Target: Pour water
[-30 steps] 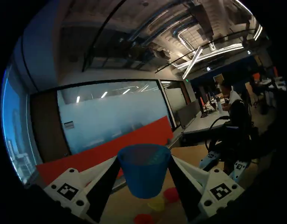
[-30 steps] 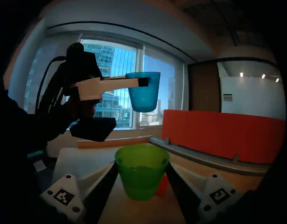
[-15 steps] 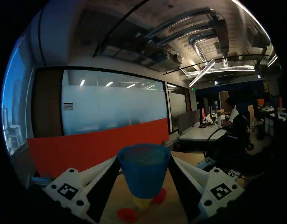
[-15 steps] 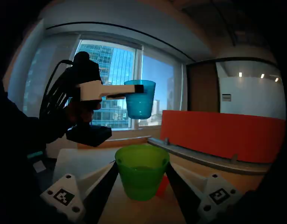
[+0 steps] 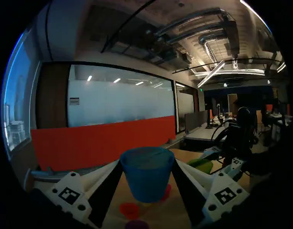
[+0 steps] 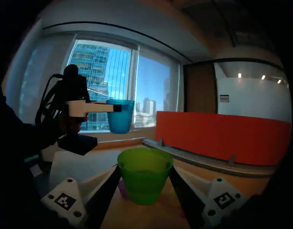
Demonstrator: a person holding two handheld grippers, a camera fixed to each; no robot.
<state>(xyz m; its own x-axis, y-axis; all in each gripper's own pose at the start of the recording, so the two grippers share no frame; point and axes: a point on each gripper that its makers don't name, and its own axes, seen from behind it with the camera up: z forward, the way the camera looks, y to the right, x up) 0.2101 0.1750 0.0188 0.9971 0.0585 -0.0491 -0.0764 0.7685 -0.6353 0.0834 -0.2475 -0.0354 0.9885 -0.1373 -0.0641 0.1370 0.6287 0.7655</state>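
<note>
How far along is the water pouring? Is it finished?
Done: both cups are picked up. The left gripper is shut on the blue cup, the right gripper on the green cup. In hand: both are held upright above the table, the blue one higher and apart. Left: bring them together and tip one over the other; no water is flowing.

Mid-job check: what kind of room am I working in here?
Most likely an open-plan office high up in a tower: rows of desks, exposed ceiling ducts with strip lights, and a big window onto city high-rises.
</note>
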